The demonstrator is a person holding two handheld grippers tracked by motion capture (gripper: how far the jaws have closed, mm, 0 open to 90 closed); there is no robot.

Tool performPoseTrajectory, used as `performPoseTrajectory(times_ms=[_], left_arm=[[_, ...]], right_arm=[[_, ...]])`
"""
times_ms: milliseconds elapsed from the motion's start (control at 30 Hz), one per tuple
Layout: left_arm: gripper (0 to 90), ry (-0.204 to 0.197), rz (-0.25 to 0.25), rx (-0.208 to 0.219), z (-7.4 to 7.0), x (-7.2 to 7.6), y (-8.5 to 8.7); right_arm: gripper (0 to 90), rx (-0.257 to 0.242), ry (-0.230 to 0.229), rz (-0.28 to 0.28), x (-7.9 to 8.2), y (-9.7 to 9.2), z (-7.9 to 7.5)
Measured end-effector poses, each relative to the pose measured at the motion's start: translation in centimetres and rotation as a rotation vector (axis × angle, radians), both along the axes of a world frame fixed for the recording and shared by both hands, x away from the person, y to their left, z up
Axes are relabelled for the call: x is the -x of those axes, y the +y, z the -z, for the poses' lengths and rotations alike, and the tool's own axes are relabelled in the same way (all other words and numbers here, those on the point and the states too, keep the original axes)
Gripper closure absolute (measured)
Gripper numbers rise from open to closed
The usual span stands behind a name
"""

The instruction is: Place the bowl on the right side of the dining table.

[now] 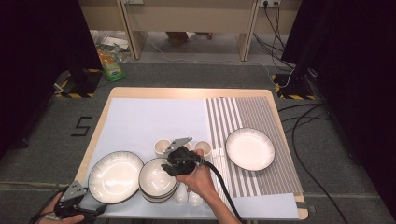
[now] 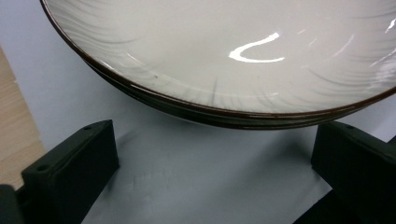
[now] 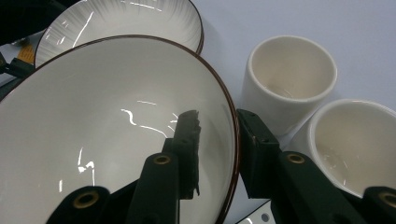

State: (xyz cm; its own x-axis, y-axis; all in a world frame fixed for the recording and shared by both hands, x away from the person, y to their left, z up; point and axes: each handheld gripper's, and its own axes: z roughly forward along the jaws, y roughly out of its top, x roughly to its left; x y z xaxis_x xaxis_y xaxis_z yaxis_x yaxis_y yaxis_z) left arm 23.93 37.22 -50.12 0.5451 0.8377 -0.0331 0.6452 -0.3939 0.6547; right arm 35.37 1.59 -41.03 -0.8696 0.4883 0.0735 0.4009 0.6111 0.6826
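A stack of white, dark-rimmed bowls (image 1: 156, 179) stands at the table's front centre. My right gripper (image 1: 169, 166) hangs over its right edge, held in a hand. In the right gripper view, the gripper (image 3: 217, 126) straddles the top bowl's (image 3: 93, 121) rim, one jaw inside and one outside, with a gap still showing at the inner jaw. At the front left corner my left gripper (image 1: 92, 211) is low, open (image 2: 215, 168) with nothing between its jaws. A wide white plate (image 2: 233, 51) lies just ahead of it, left of the bowls (image 1: 115, 176).
Two white cups (image 3: 289, 74) (image 3: 355, 140) stand just right of the bowl, behind the stack in the high view (image 1: 162, 147) (image 1: 202, 147). Another plate (image 1: 250, 148) lies on the striped mat (image 1: 247, 109). Small white pieces (image 1: 187, 198) sit by the front edge.
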Motion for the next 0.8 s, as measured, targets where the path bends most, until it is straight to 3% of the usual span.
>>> performPoseTrajectory(times_ms=[433, 567, 700, 800], left_arm=[[0.0, -0.001, 0.002, 0.001, 0.01, 0.00, 0.03], [0.0, 0.000, 0.000, 0.001, 0.00, 0.00, -0.01], [0.0, 0.002, 0.002, 0.000, -0.02, -0.02, 0.00], [0.0, 0.000, 0.001, 0.002, 0.00, 0.01, 0.02]], right_arm=[[80.3, 0.033, -0.034, -0.044, -0.11, -0.07, 0.01], [81.8, -0.013, 0.001, -0.048, -0.48, -0.32, -0.06], [81.7, -0.031, 0.006, -0.052, -0.52, -0.39, -0.09], [80.6, -0.089, 0.031, -0.046, -0.71, -0.76, -0.26]])
